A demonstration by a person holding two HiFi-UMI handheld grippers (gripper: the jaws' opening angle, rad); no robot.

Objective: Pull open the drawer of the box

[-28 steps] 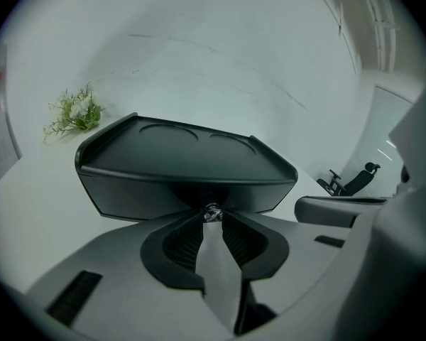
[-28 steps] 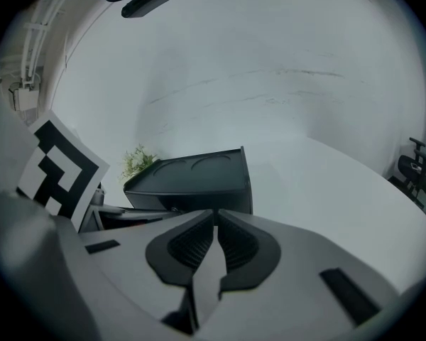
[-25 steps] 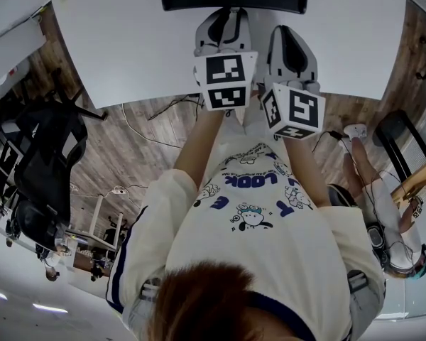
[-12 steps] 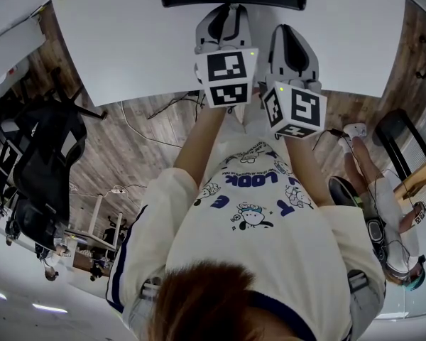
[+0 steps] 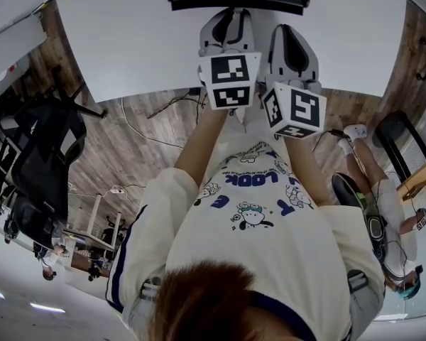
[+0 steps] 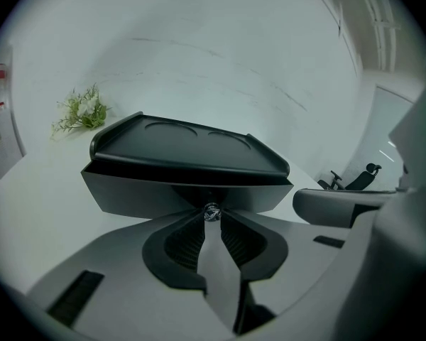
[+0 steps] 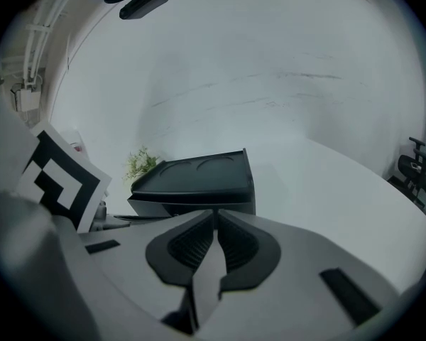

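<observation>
**Left fingers on the drawer knob**

Black box (image 6: 188,155) sits on the white bench (image 5: 128,41), dead ahead of the left gripper (image 6: 211,217). Its fingers are pinched on a small shiny knob (image 6: 211,211) at mid drawer front (image 6: 135,194).

Right gripper (image 7: 214,222): fingers pressed together, nothing between them. It is clear of the box, which lies ahead and slightly left.

Judgement: rigid plastic and probably light, so the whole box may slide instead of the drawer. The knob is small, smooth and slip-prone, and it is the only hold. Pull straight and level.

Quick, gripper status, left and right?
Left gripper: closed on the small drawer knob of the black box.
Right gripper: closed, holding nothing.
</observation>
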